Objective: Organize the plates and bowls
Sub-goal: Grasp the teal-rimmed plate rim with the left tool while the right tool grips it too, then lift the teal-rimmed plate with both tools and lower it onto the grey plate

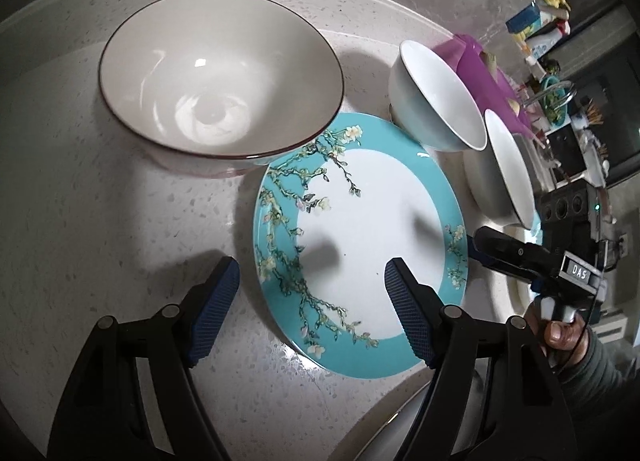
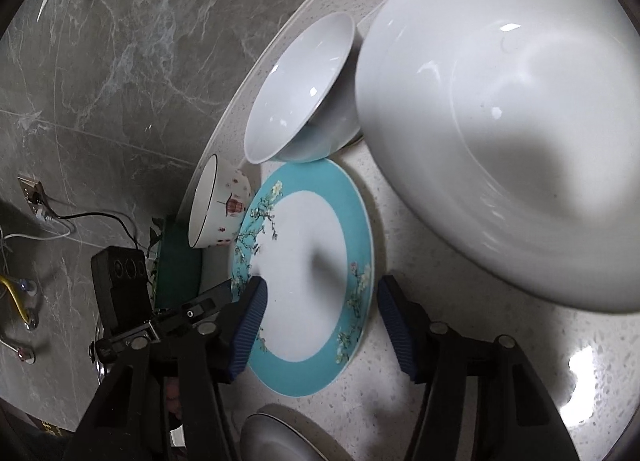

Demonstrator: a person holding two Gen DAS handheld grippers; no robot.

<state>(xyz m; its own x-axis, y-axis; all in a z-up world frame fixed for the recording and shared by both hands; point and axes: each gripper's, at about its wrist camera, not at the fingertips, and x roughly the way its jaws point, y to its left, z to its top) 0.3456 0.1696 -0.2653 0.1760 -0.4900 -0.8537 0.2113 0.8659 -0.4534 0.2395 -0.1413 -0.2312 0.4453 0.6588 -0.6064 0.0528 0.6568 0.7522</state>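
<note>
A teal-rimmed plate with blossom branches lies flat on the speckled round table. My left gripper is open, hovering over the plate's near left edge. Behind it stands a large dark-rimmed bowl. Two white bowls stand to the right. In the right wrist view my right gripper is open over the same plate, its fingers astride the plate's near part. A large white dish, a small white bowl and the patterned bowl surround it.
A purple container and cluttered items stand at the table's far right. Another white rim shows at the near edge. The left gripper's body sits left of the plate. The grey marble floor lies beyond the table edge.
</note>
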